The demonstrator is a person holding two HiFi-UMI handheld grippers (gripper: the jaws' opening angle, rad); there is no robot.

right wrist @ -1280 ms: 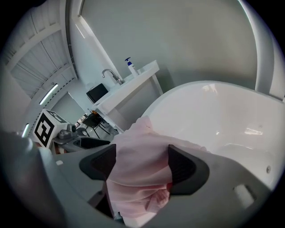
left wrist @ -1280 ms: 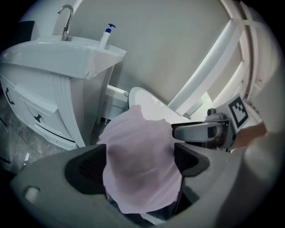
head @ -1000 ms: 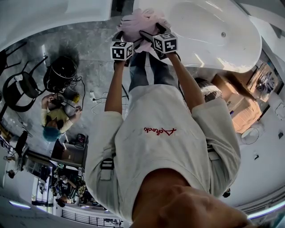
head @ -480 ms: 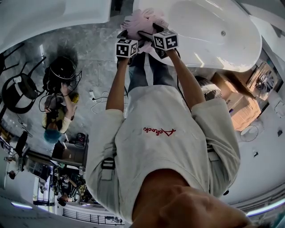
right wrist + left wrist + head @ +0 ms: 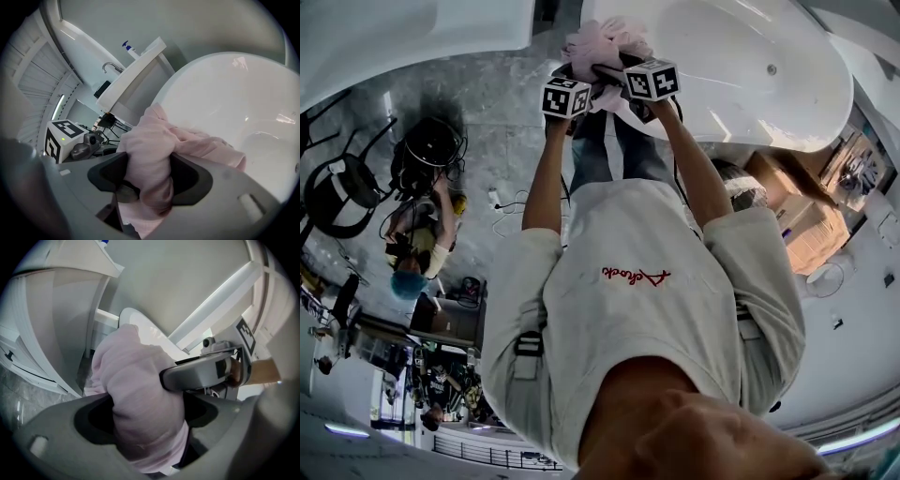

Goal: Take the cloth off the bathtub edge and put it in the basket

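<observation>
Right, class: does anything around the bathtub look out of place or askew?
Only the cloth: it lies crumpled in a heap on the tub rim rather than hung flat. The left gripper and right gripper have just been closing their jaws on it, with cloth between both. Nothing looks spilled or damaged.

We see the pale pink cloth bunched in a soft, crumpled heap on the rim of the white bathtub, at the tub's narrow end. It looks thick and fleecy, folded over itself, with one flap trailing toward the basin. The left gripper and right gripper each hold a fold between their tongs, which have just been closing on it.
</observation>
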